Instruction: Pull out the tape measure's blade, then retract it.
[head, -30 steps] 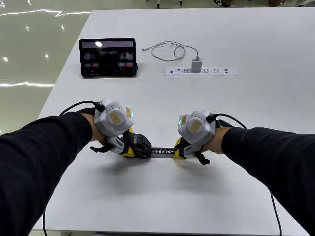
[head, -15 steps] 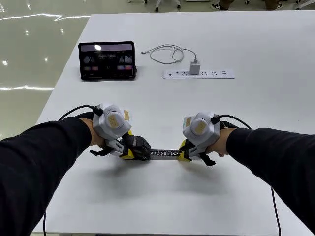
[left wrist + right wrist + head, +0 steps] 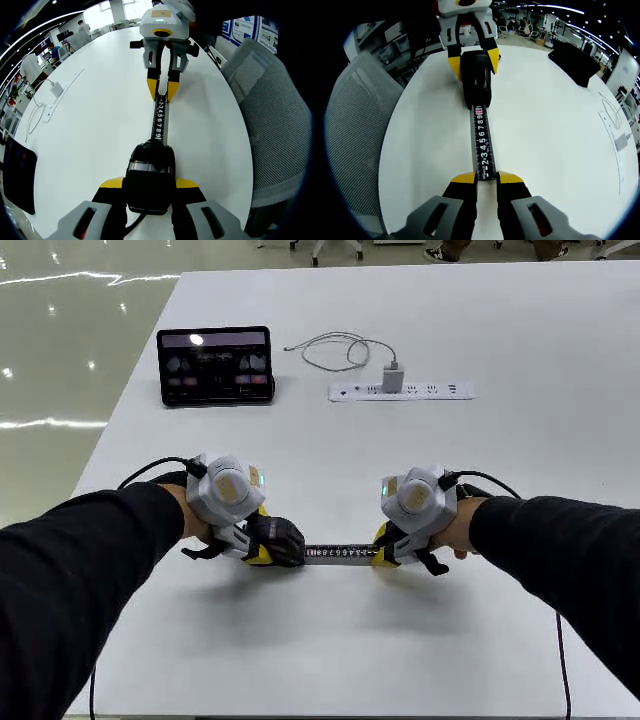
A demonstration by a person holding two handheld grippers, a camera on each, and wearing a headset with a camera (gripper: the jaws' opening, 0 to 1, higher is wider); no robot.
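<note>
A black tape measure case rests on the white table, clamped by my left gripper, which is shut on it. Its black blade with white numbers stretches a short way rightward over the tabletop. My right gripper is shut on the blade's free end. Both grippers sit low near the table's front edge.
A dark tablet stands at the back left. A white power strip with a plugged charger and coiled cable lies behind the grippers. A mesh office chair stands beyond the table edge.
My right gripper has drawn to the right with the blade's end, so more blade shows between the grippers. The left gripper and case have stayed put.
</note>
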